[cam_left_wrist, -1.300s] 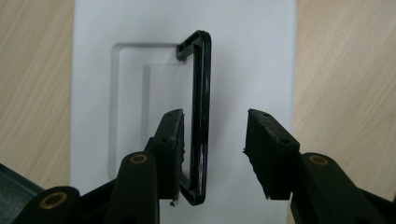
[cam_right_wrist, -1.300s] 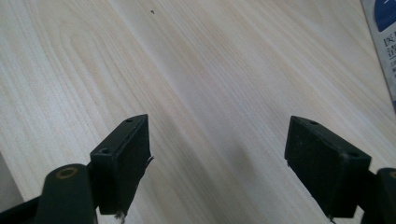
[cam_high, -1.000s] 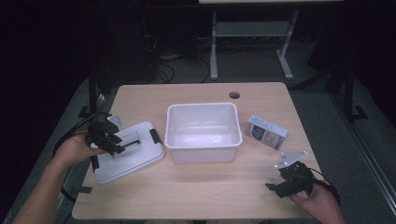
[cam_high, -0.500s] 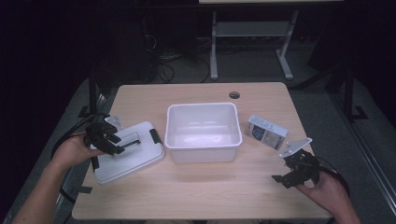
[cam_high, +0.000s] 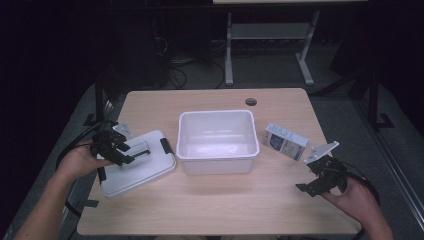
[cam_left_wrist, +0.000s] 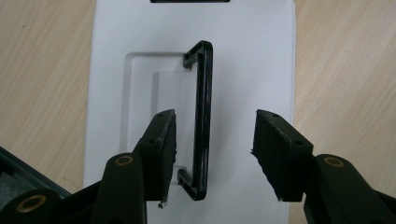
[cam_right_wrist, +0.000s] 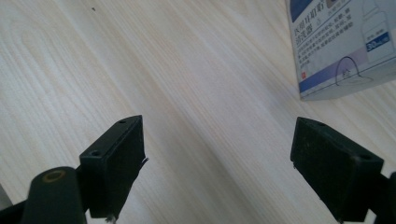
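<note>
A white lid (cam_high: 137, 167) with a black handle (cam_high: 140, 150) lies flat on the table, left of the white tub (cam_high: 217, 156). My left gripper (cam_high: 122, 150) hangs over the lid. Its jaws have just been opening and now stand open. In the left gripper view the handle (cam_left_wrist: 203, 116) runs between the pads, close to the left one, and neither presses on it. My right gripper (cam_high: 312, 182) hovers low over bare wood near the front right; its jaws have just been opening and hold nothing (cam_right_wrist: 219, 135). A blue-and-white carton (cam_high: 285, 141) lies just beyond it (cam_right_wrist: 341, 42).
The tub stands mid-table with nothing inside. A round cable hole (cam_high: 251, 101) sits near the far edge. The wooden table (cam_high: 210, 210) has free room in front of the tub. A metal frame and cables stand on the dark floor behind.
The right hand has drifted a little right and up from the table, and its jaws have spread wider. The left gripper's jaws have widened slightly around the handle; that hand has stayed put.
</note>
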